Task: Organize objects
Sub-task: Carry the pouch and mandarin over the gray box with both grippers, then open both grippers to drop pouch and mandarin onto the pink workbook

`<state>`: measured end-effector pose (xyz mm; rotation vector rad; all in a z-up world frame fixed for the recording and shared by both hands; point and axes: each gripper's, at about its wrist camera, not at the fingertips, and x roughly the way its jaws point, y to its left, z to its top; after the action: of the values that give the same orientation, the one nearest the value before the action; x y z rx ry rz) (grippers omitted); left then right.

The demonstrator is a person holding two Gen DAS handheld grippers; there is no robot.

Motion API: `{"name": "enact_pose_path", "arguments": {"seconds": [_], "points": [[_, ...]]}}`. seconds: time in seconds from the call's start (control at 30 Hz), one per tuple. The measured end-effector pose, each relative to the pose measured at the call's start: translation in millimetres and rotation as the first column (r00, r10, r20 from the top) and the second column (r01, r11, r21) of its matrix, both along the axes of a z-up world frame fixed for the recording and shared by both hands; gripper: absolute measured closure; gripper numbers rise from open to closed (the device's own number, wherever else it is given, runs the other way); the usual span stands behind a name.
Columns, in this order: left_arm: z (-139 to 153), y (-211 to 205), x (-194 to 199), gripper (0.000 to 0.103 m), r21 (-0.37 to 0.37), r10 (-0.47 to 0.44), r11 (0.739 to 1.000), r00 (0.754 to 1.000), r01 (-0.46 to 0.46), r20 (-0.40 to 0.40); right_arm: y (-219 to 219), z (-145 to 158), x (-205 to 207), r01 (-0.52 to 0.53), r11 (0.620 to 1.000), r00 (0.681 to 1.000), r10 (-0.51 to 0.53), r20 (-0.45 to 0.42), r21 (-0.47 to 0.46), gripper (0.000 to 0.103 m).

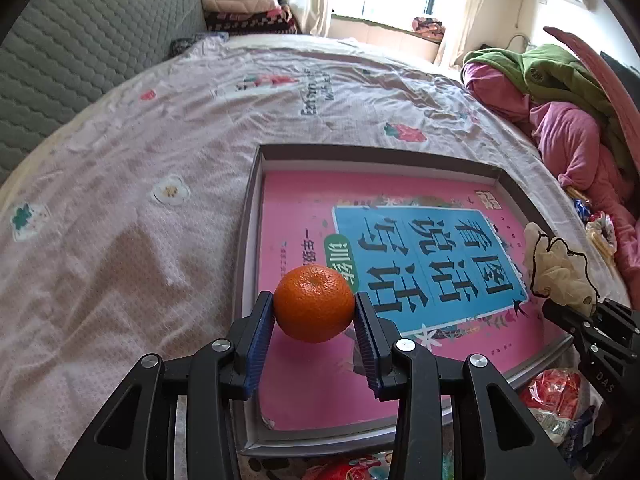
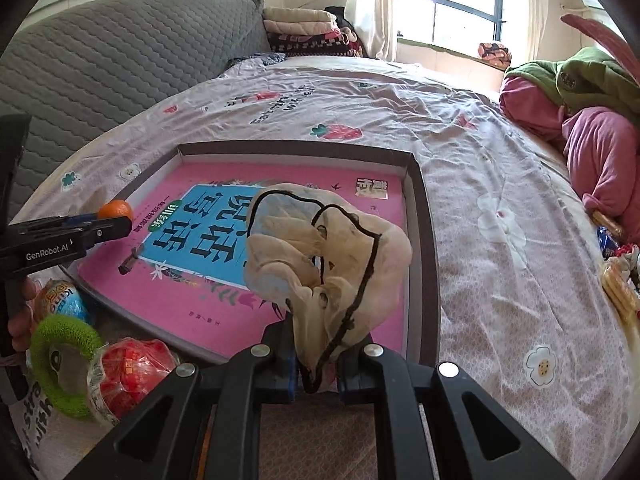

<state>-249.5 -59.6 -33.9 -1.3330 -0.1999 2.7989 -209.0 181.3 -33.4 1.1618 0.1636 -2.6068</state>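
Orange tangerine [image 1: 314, 303], pink book [image 1: 304, 216] with blue panel, cream black-trimmed cloth [image 2: 328, 256], pale floral-print bedsheet [image 1: 140, 152]

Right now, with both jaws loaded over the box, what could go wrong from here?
1. The orange is held only at its sides by the left gripper; being round, it may slip out, or roll across the pink book when released.
2. The cloth hangs loose from the right gripper, and its black cord could snag as the jaws open.
3. Both grippers are close over the box, so they might bump.
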Motion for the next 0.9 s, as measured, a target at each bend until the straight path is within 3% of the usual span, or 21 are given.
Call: {"name": "enact_pose_path", "arguments": {"seconds": [0.07,0.3,0.9], "points": [[-1.5,0.4,-0.2,0.062,0.009,-0.002,1.000,1.000,0.002,0.012,0.9,-0.2,0.1,0.005,1.000,1.000,-0.005,0.006,-0.005,0.087],[4.8,0.6,4.1,0.052,0.025,0.001,1.000,1.000,-0.001,-0.012,7.4,1.1,-0.5,0.016,0.999,0.999,-0.014,0.037,-0.052,0.063],[19.8,4.2,36.7,0.042,0.025,0.029,0.999,0.998,-0.028,-0.050,12.4,25.1,16.5,0.002,0.997,0.999,-0.005,-0.041,-0.075,0.049]]}}
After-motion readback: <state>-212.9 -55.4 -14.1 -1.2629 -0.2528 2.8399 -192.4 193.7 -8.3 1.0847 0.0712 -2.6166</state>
